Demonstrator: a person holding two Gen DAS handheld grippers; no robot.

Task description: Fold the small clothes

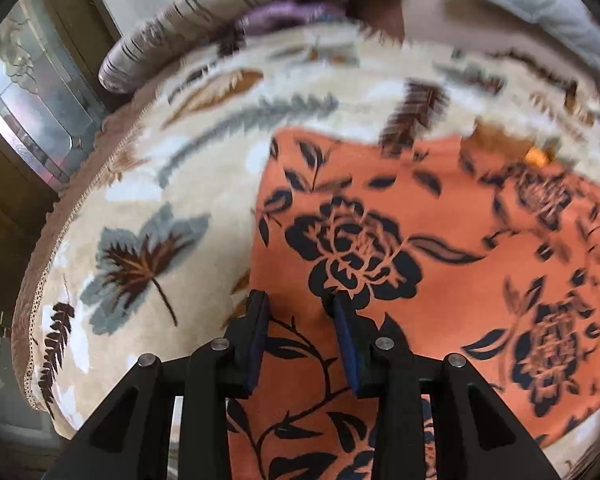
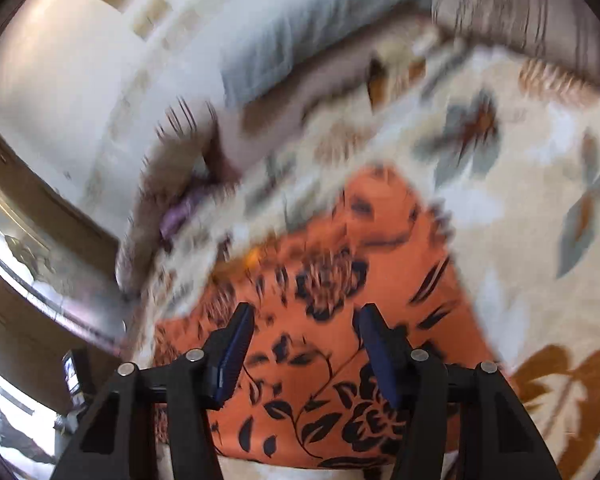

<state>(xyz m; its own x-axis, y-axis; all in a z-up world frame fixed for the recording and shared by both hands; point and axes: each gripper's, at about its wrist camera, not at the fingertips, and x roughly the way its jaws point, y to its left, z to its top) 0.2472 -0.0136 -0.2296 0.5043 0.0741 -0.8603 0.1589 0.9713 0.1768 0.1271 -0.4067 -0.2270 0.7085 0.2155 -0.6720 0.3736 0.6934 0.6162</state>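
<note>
Left wrist view blurred toward the far side; striped cushion (image 1: 204, 20) and purple cloth (image 1: 284, 18) hard to make out, near edge of the orange floral-printed garment (image 1: 380, 220) cut off behind the left gripper (image 1: 300, 300). Right wrist view smeared throughout, far details unreadable. Garment spread flat on a cream plush blanket with leaf print (image 1: 160, 160), soft and fuzzy, lace-trimmed at the left edge. Thin, smooth fabric with black roses and vines. Left gripper released, blue pads apart above the cloth, nothing between. Right gripper (image 2: 304, 320) likewise released, wider apart, over the garment (image 2: 320, 340) with blanket (image 2: 540, 220) at right.
</note>
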